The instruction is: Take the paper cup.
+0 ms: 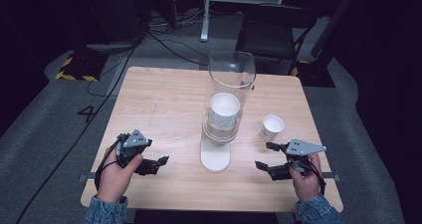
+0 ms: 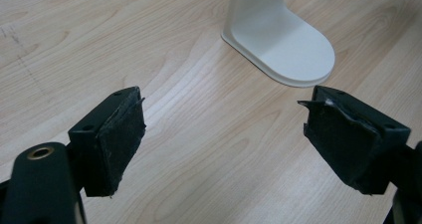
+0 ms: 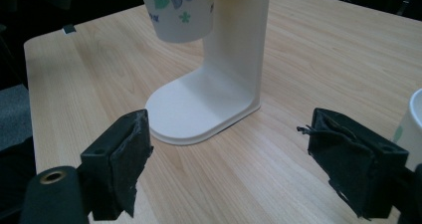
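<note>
While my left gripper (image 1: 158, 165) sits lower left in the high view with jaws spread wide and empty, my right gripper (image 1: 264, 157) at lower right is gaping too. Between them, mid-frame, stands the white cup dispenser (image 1: 216, 154), cups stacked in its clear tube (image 1: 232, 74). A loose paper cup (image 1: 271, 127) sits just above my right gripper on the wooden table (image 1: 159, 99).
</note>
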`<state>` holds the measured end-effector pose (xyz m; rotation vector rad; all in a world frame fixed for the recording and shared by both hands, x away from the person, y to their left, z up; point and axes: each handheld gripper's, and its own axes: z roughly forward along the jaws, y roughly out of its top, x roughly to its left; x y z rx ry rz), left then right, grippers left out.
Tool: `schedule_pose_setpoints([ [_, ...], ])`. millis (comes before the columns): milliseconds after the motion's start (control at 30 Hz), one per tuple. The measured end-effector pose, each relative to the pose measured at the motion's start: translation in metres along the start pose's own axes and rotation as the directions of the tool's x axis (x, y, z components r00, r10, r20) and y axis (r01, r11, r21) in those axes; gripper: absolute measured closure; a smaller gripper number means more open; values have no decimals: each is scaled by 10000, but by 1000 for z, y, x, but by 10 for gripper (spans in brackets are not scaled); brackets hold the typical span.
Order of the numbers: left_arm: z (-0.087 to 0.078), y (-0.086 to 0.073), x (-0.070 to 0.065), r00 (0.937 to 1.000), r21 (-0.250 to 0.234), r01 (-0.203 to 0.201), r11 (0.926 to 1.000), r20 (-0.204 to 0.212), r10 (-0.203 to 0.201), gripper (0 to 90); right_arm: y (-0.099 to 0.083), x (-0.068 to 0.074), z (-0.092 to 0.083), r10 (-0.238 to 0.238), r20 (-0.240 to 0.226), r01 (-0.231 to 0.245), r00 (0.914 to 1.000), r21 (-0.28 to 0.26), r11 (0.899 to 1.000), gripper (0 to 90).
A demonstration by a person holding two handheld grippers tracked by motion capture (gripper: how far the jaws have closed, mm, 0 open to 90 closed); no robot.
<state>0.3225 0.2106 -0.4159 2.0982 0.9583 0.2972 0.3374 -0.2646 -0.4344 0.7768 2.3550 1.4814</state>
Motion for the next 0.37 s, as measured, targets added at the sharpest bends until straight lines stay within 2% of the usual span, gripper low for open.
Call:
schedule_pose_setpoints([
  [100,1,0,0,10000,14,84,10000,37,-84,162,-4,0,5,124,-19,-124,9999,193,9997,175],
  [367,1,-1,1,9999,24,86,10000,-56,-86,161,-7,-4,9,263,7,-263,9997,231,9994,171],
])
